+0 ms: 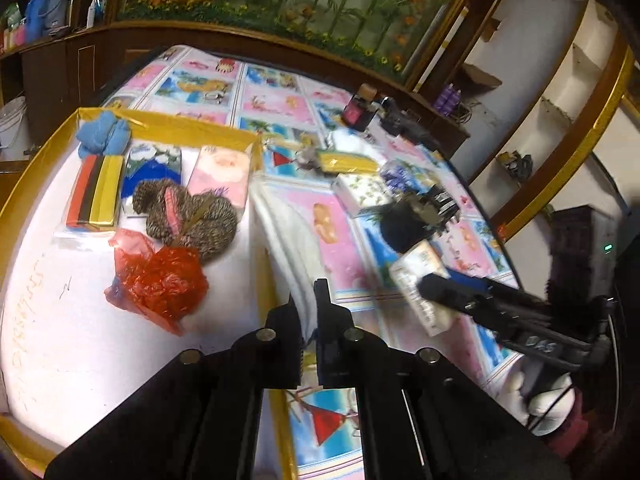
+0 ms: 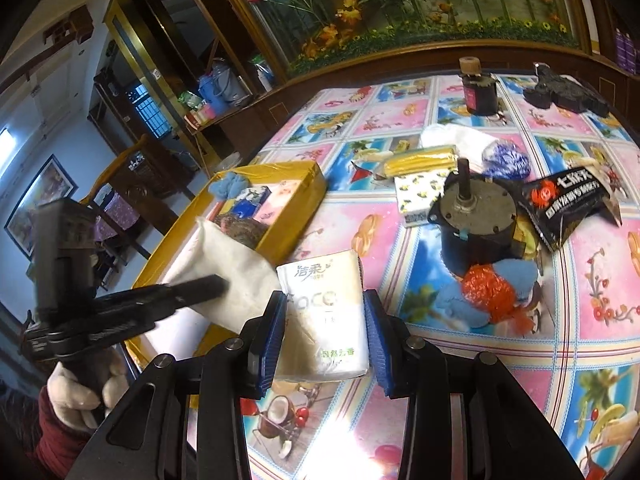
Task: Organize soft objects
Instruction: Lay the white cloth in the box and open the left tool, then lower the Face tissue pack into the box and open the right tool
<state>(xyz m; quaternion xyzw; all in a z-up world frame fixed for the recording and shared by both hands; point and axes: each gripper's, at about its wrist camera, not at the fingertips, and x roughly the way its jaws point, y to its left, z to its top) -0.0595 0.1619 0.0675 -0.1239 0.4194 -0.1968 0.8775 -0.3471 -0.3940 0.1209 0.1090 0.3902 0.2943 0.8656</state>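
Our right gripper (image 2: pixel 325 330), jaws pinching the tissue pack (image 2: pixel 322 320) lengthwise, has the yellow box (image 2: pixel 296 200) at ten o'clock; left jaws pinch a white towel (image 1: pixel 280 236).

Hard clutter on a cartoon-print tablecloth

A grey motor (image 2: pixel 476 216) with an upright shaft stands on the patterned tablecloth (image 2: pixel 420 120), touching a black snack packet (image 2: pixel 568 204) on its right. Farther back sit a dark jar (image 2: pixel 480 92) with a cork-coloured lid and a black tool (image 2: pixel 564 92), well apart. A painted bamboo-and-flower panel (image 2: pixel 400 4) backs the table.
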